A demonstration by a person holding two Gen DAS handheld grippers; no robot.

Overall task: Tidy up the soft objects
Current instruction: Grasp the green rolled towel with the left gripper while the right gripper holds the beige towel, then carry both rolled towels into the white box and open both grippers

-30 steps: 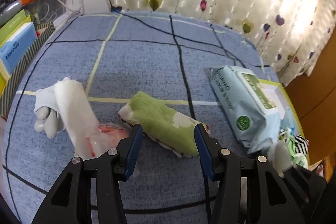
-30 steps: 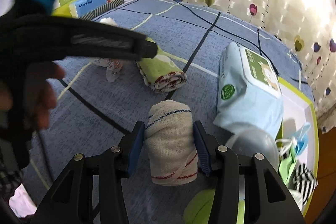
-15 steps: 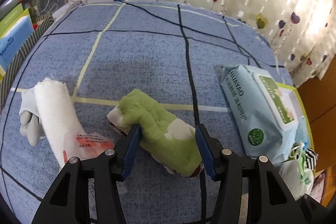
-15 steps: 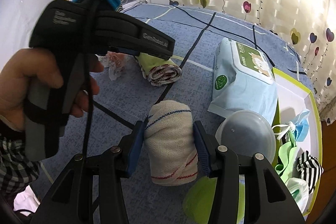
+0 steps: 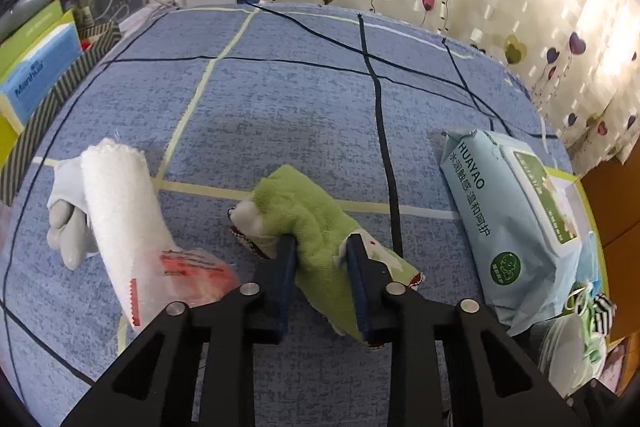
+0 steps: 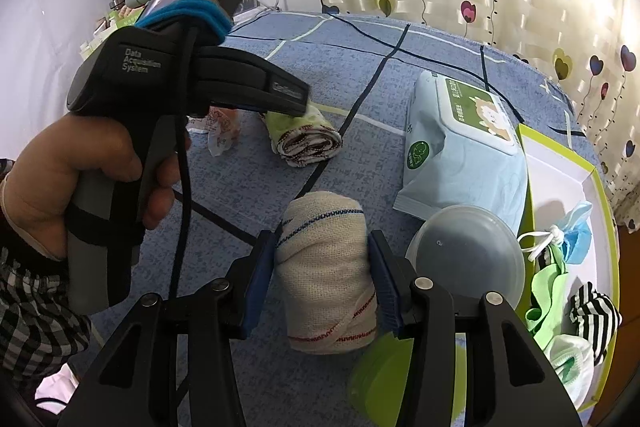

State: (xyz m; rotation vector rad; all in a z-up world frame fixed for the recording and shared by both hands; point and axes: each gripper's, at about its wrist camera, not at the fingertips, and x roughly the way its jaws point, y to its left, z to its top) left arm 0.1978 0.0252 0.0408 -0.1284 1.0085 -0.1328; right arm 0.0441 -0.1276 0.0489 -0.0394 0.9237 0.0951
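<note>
My left gripper (image 5: 320, 247) is shut on a rolled green cloth (image 5: 316, 223) that lies on the blue checked tablecloth (image 5: 280, 99). A rolled white towel (image 5: 120, 203) with a grey glove (image 5: 64, 227) lies to its left. My right gripper (image 6: 322, 247) is shut on a rolled beige bandage cloth (image 6: 328, 267) and holds it over the table. In the right wrist view the left gripper's body (image 6: 188, 83) reaches to the green cloth (image 6: 304, 139).
A pale blue wet-wipe pack (image 5: 516, 219) lies at the right, also in the right wrist view (image 6: 468, 147). A green-rimmed tray (image 6: 568, 179) holds masks and striped socks. A grey plastic lid (image 6: 464, 259) sits beside it. Boxes (image 5: 36, 79) line the left edge.
My left gripper moved forward over the green cloth and closed on it. The right gripper kept holding the beige roll in place.
</note>
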